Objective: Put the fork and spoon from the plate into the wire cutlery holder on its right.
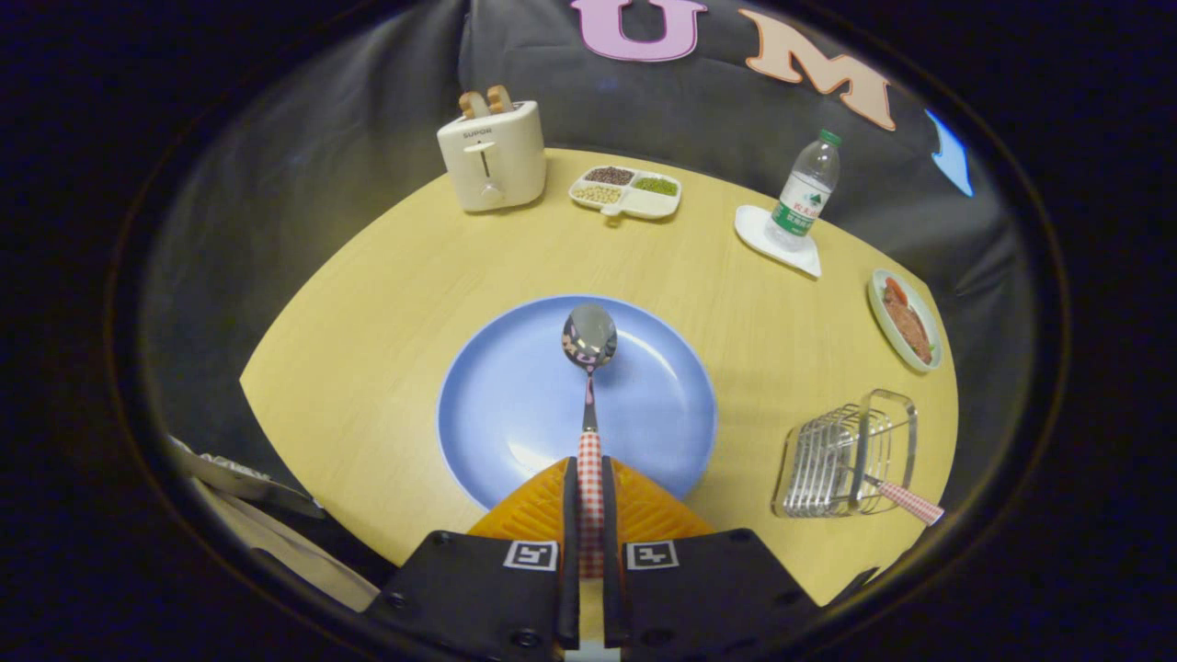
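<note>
Gripper (589, 515) fingers are pinched on the checked handle of the steel spoon (589, 368), its bowl poking ahead over the round blue plate (497, 414). Risk: held far back, it could swivel and snag the wire cutlery holder (841, 460), off right, with a checked-handled utensil (910, 502) inside.

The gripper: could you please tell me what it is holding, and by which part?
The gripper is shut on the spoon, gripping its checked handle, bowl pointing ahead over the blue plate.
</note>
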The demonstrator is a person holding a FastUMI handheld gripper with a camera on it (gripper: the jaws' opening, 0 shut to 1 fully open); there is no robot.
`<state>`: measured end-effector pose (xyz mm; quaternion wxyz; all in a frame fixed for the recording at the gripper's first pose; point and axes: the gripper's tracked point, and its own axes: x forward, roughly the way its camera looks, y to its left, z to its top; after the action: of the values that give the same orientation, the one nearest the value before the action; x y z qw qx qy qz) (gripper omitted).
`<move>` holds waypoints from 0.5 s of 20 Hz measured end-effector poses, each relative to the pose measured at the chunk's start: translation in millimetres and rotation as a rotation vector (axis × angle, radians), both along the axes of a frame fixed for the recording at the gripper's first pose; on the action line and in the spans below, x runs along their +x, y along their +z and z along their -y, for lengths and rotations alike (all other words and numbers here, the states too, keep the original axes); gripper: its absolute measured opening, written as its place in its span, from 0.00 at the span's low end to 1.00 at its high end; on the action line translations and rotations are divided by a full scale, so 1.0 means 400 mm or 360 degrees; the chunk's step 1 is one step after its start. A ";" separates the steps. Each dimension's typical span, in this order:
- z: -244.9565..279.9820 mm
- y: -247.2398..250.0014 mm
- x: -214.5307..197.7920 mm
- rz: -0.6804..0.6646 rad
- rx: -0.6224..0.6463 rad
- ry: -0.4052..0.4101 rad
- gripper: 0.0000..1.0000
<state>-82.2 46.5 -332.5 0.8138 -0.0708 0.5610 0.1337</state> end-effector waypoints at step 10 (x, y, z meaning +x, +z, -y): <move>0.221 0.161 0.024 -0.0101 -0.0023 0.0019 0.13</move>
<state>-72.4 -42.1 -268.3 0.7944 -0.0758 0.5870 0.1367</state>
